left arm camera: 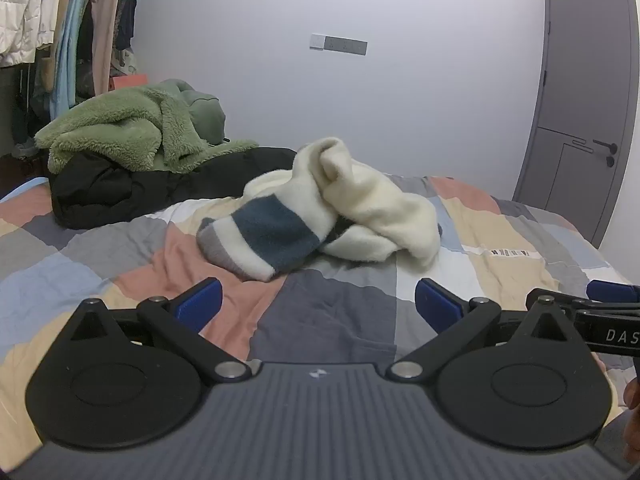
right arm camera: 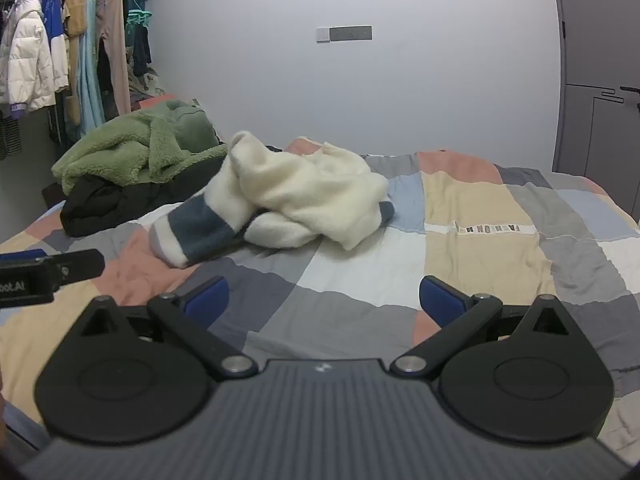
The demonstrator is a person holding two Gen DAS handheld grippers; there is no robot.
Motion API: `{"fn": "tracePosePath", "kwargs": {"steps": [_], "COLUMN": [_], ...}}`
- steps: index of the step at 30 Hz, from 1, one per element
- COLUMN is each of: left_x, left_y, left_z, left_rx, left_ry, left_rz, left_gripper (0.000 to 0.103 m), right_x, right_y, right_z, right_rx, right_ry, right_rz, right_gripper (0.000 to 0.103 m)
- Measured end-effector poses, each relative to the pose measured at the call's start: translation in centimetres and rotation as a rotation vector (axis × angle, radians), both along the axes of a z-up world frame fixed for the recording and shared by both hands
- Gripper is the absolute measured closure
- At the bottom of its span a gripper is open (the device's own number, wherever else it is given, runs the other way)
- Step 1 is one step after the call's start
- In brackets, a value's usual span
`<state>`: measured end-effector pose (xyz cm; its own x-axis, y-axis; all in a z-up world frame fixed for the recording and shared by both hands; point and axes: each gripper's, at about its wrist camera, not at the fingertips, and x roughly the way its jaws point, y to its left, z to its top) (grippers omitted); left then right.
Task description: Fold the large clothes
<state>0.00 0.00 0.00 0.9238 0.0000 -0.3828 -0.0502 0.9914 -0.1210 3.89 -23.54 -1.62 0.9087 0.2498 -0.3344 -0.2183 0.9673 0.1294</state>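
Observation:
A crumpled cream fleece garment with blue and grey striped sleeves lies in a heap on the patchwork bed; it also shows in the right wrist view. My left gripper is open and empty, low over the bed, short of the garment. My right gripper is open and empty, also short of the garment and to the right of the left one. A part of the right gripper shows at the right edge of the left wrist view; a part of the left gripper shows at the left edge of the right wrist view.
A green fleece lies on a black jacket at the bed's far left, also in the right wrist view. Clothes hang on a rack at the left. A grey door stands at the right. The patchwork bedspread covers the bed.

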Motion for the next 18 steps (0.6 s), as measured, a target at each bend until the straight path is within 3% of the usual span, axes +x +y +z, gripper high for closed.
{"fn": "tracePosePath", "kwargs": {"steps": [18], "left_x": [-0.04], "left_y": [0.0], "left_z": [-0.01], "left_rx": [0.0], "left_ry": [0.001], "left_rz": [0.0], "left_gripper": [0.0], "right_x": [0.06], "right_y": [-0.03], "right_z": [-0.12], "right_rx": [-0.002], "right_ry": [0.005], "right_rz": [-0.007], "right_gripper": [0.0]}}
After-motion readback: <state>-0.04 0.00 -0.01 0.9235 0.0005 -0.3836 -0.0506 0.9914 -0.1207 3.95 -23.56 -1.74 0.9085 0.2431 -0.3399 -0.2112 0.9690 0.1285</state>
